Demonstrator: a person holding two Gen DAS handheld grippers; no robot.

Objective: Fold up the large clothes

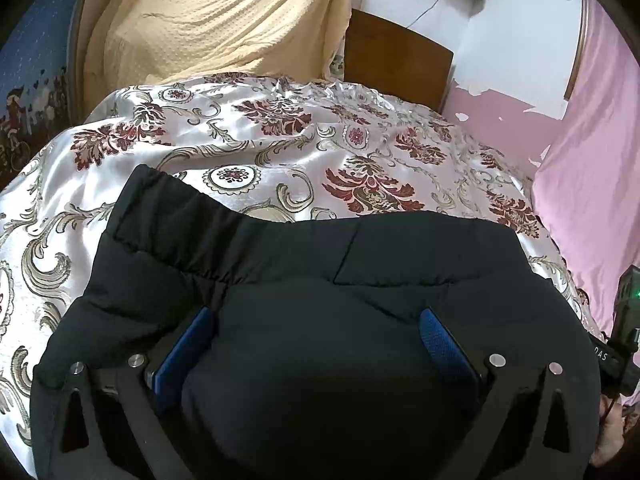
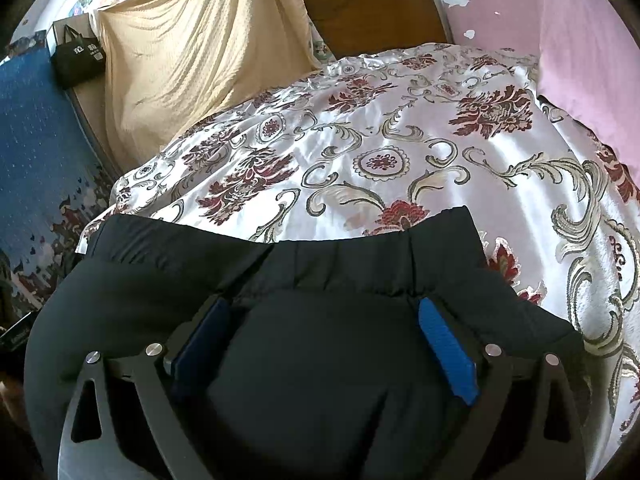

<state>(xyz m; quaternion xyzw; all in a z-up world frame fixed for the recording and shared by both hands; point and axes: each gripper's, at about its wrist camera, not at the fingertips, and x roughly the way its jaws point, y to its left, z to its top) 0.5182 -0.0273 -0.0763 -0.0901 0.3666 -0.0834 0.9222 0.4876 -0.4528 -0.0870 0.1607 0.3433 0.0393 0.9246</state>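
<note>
Black padded jacket [image 1: 320,320] lay on the floral satin bedspread [image 1: 280,152], hem toward the wooden headboard [image 1: 396,56], bulk at the near edge of the bed. Left tongs [image 1: 316,344] and right tongs [image 2: 324,340] were both spread wide, pads straddling puffy fabric, pinching nothing yet. Risks as I judged them: satin is slick, so the jacket could slide off the near edge; thick padding could pop out of a shallow pinch; uneven grabs would skew the fold.

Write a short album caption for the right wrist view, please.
Right gripper, fingers spread wide, pressed into a puffy black jacket on a floral satin bedspread.
</note>
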